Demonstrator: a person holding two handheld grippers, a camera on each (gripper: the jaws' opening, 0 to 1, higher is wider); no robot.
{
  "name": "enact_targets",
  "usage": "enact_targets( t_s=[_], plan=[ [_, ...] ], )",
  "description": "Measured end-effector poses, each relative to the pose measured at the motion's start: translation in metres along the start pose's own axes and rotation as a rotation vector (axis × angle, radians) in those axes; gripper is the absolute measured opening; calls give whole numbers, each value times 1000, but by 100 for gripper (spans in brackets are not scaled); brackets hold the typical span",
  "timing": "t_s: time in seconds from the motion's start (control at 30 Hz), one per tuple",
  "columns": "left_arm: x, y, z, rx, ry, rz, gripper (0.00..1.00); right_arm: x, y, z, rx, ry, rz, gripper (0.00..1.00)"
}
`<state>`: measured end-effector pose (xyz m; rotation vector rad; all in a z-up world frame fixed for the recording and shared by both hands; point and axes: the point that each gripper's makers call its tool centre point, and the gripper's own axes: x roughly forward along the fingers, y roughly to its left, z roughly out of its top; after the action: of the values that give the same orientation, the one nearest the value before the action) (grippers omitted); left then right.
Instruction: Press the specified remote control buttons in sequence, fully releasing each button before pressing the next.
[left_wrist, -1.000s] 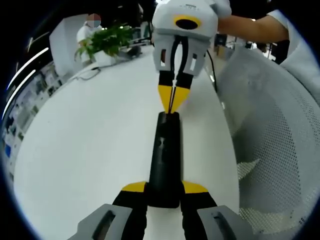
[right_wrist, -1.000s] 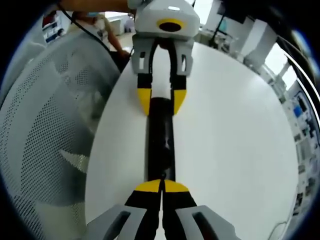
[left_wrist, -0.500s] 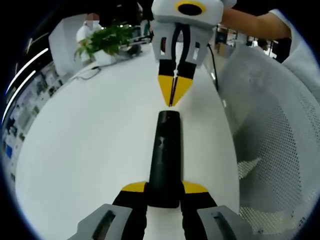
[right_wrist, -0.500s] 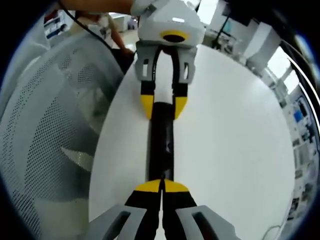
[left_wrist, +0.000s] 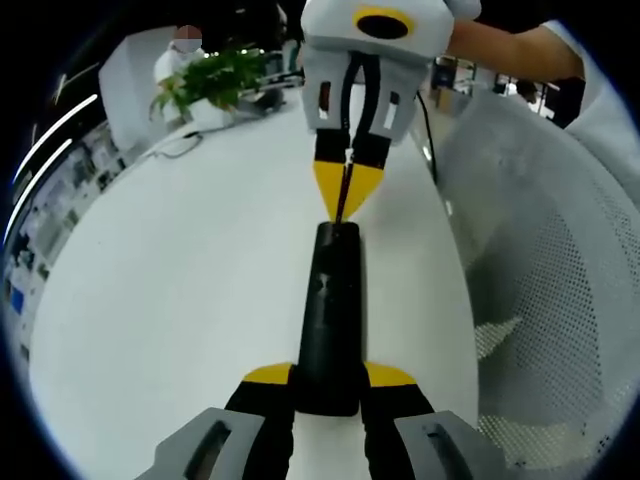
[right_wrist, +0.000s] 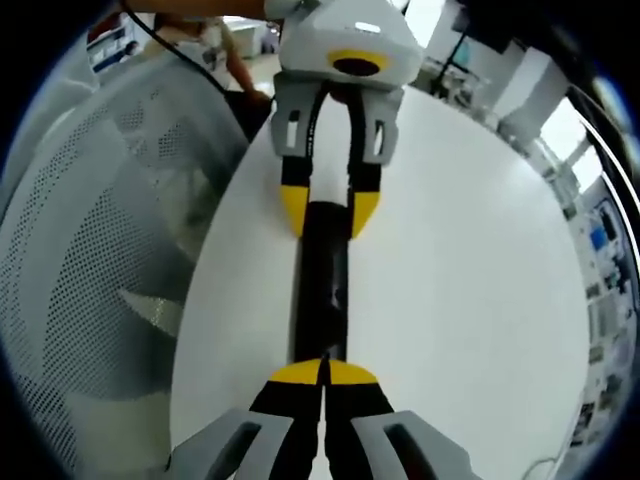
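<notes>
Black, slim plastic remote control (left_wrist: 328, 320) lies near the white table's (left_wrist: 180, 300) edge, clamped by the left gripper (left_wrist: 328, 385); the right gripper (right_wrist: 322, 378), tips pinched together, touches its far end, mid-sequence by appearances.

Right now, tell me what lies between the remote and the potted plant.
In the left gripper view, bare white table lies between the remote and the potted plant.

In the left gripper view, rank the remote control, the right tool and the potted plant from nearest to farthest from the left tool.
1. remote control: clamped between the left tool tips, centre.
2. right tool: shut, at the remote's far end.
3. potted plant: far back on the white table, upper left.
</notes>
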<state>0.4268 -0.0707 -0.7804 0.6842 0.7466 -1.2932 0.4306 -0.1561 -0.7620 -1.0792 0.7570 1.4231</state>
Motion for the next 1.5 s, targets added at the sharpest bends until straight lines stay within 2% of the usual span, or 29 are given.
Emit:
enact_targets(
  t_s=[0.87, 1.03, 1.2, 1.5],
  plan=[
    [1, 0, 0, -9, -17, -11, 24, 12, 2, 0, -14, 12, 36, 0],
    [1, 0, 0, -5, -20, -11, 24, 14, 1, -1, 24, 12, 51, 0],
    [1, 0, 0, -9, -24, -14, 24, 15, 2, 0, 3, 35, 62, 0],
    [1, 0, 0, -9, -20, -14, 24, 14, 2, -1, 23, 21, 55, 0]
  ],
)
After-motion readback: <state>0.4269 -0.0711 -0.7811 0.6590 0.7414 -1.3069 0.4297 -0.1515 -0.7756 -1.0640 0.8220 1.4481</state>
